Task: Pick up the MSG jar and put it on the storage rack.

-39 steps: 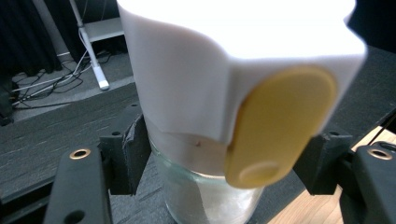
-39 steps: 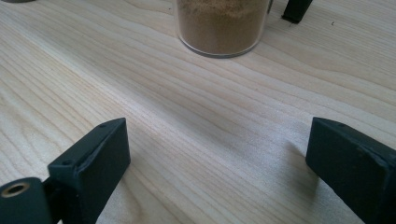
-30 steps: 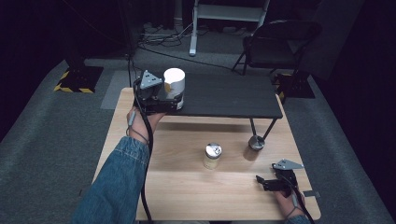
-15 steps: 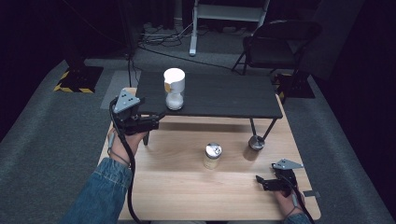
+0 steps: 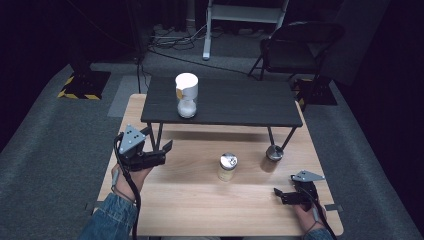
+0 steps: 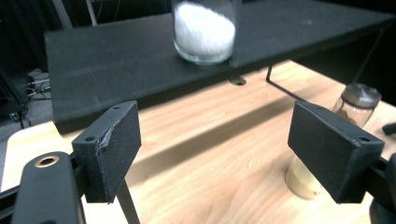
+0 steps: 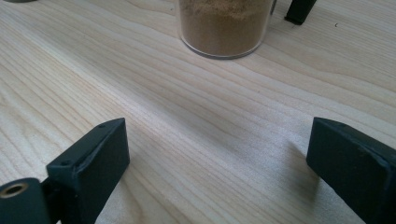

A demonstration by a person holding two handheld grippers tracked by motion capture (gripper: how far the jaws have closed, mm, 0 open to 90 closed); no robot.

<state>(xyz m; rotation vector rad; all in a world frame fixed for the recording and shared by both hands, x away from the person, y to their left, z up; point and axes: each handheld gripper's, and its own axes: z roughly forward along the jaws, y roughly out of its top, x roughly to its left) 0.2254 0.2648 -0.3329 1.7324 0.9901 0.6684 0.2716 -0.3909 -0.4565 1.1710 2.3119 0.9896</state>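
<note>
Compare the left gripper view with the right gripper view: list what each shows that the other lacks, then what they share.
Left gripper view alone: the black shelf carrying the jar of white grains, and a metal-lidded jar standing on the wood beyond the right jaw.

Right gripper view alone: the base of a jar of brown powder, close ahead on the tabletop.

Both: the light wooden table, and each gripper's own two black jaws standing apart with nothing between them, left gripper and right gripper.
</note>
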